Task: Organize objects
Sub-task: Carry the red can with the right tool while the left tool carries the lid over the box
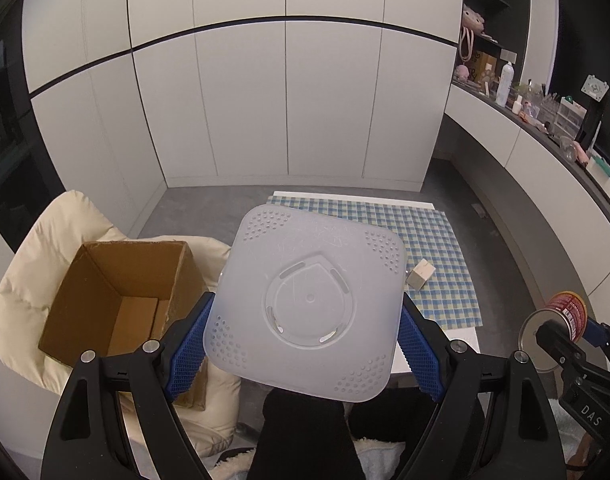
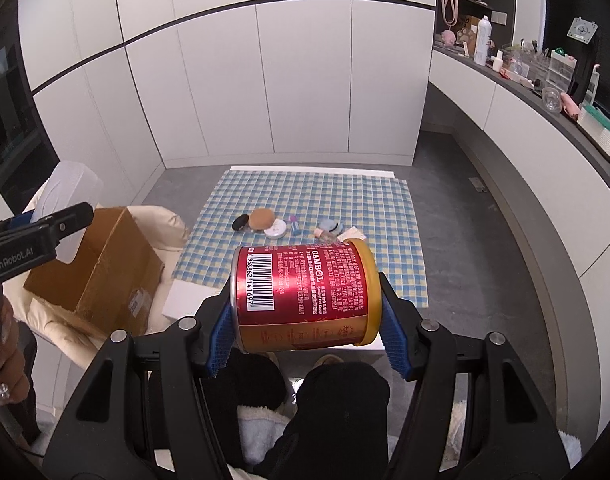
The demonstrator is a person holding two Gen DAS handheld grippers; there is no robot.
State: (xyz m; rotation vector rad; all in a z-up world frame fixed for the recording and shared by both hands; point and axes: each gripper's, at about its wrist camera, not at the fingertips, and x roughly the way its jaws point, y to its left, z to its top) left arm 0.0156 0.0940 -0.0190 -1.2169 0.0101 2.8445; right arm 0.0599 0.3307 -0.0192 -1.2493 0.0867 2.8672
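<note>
Left gripper [image 1: 305,344] tilts downward, blue pads clamped on something wide — right gripper [image 2: 305,332] angled likewise, jaws closed on its load.

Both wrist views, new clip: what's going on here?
A person is tidying with a handheld gripper in each hand. The left gripper is clamped on a translucent white plastic container, seen bottom-first. The right gripper grips a red GAMBOL can on its side. An open cardboard box, empty as far as visible, sits on a cream cushion to the left. Small cosmetics and a small wooden block lie on the blue checked cloth.
</note>
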